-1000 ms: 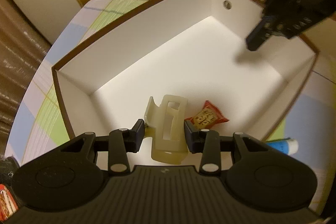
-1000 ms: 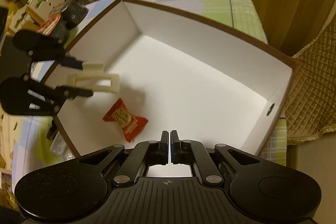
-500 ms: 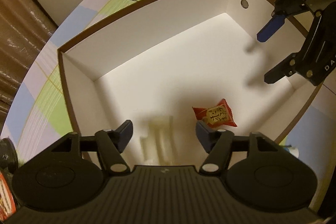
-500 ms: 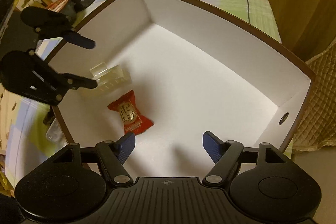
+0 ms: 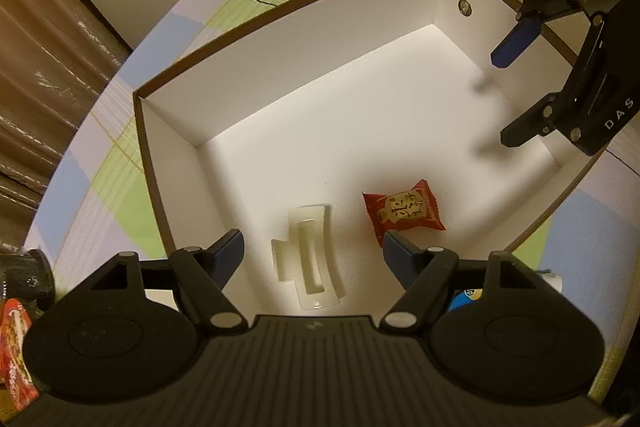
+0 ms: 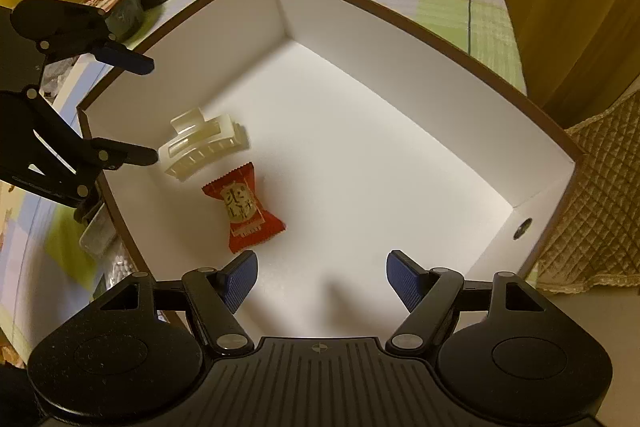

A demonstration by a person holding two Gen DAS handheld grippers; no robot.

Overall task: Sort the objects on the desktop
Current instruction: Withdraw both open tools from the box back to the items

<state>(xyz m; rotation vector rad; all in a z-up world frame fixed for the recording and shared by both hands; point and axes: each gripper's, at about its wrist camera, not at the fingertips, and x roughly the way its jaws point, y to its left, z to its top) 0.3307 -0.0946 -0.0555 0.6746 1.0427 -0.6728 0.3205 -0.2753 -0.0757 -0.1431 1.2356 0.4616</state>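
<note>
Hair clip and candy inside box

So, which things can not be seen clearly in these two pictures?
- Blue tube, left wrist view: mostly hidden by the left gripper.
- Red packet, left wrist view: cut off by the picture edge.
- Clear container, right wrist view: partly behind the box wall; contents unclear.

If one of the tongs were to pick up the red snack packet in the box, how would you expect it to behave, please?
The red snack packet looks like thin crimped wrapper, so it probably crumples rather than staying stiff. It seems small and puffy, likely light. Its glossy film may slip, though it lies flat on the box floor and should not roll.
</note>
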